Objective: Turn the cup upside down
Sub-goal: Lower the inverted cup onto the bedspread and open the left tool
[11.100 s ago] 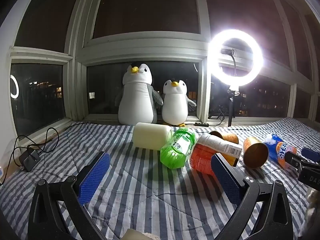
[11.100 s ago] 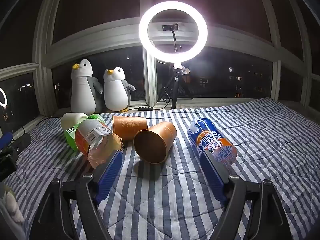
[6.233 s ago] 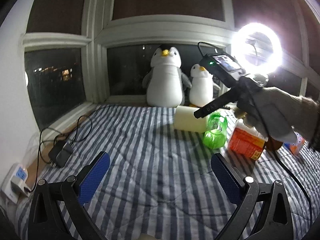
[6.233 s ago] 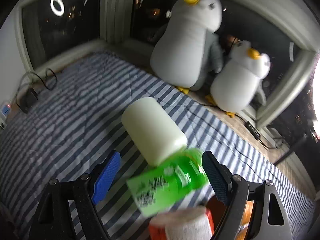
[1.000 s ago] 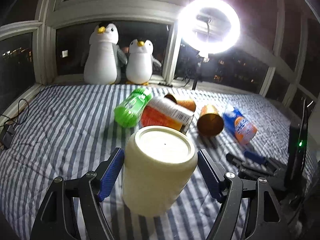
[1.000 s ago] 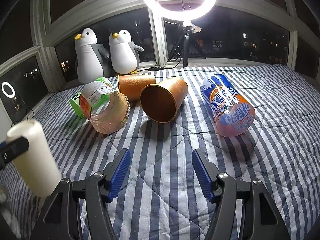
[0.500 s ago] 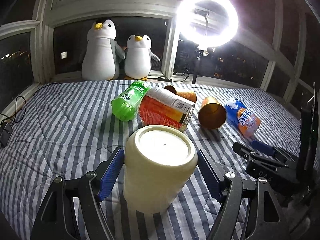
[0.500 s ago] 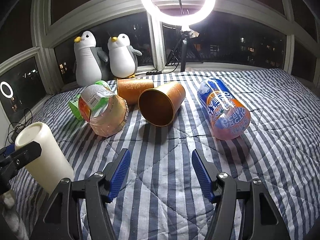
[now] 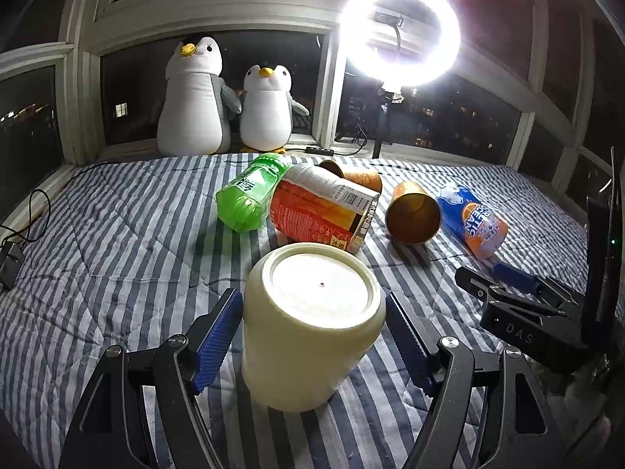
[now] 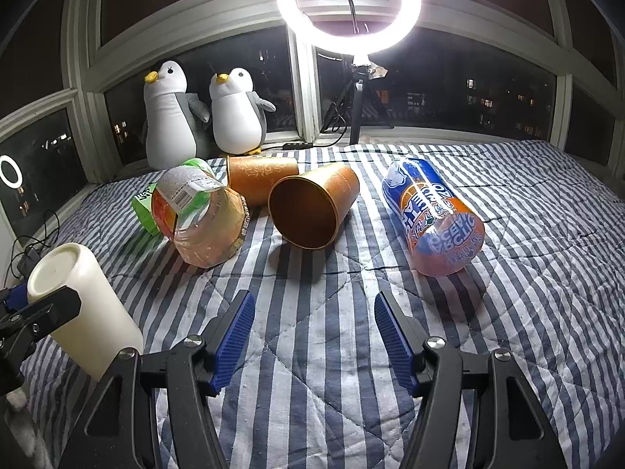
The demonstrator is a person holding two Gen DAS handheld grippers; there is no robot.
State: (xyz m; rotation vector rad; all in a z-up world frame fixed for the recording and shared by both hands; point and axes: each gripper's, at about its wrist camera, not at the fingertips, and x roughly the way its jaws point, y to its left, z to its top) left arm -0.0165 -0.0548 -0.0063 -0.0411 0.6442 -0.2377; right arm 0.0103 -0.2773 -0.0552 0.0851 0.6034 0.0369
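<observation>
A cream cup [image 9: 308, 324] stands upside down on the striped blanket, its flat base up. My left gripper [image 9: 312, 336] has its blue pads on either side of the cup's wall, close to it; whether they press on it I cannot tell. The cup also shows at the left of the right wrist view [image 10: 82, 305], with a left finger across it. My right gripper [image 10: 314, 336] is open and empty above bare blanket, to the right of the cup; it also shows in the left wrist view [image 9: 519, 301].
A green bottle [image 9: 250, 195], an orange-labelled bottle [image 9: 320, 211], two orange cups [image 10: 308, 211] on their sides and a blue-orange bottle [image 10: 433, 219] lie mid-blanket. Two plush penguins [image 9: 195, 97] and a ring light [image 9: 398, 31] stand at the window. A charger and cable [image 9: 11, 258] lie far left.
The left gripper has lowered the upside-down cup onto the blanket. The right gripper has edged slightly closer to the left one.
</observation>
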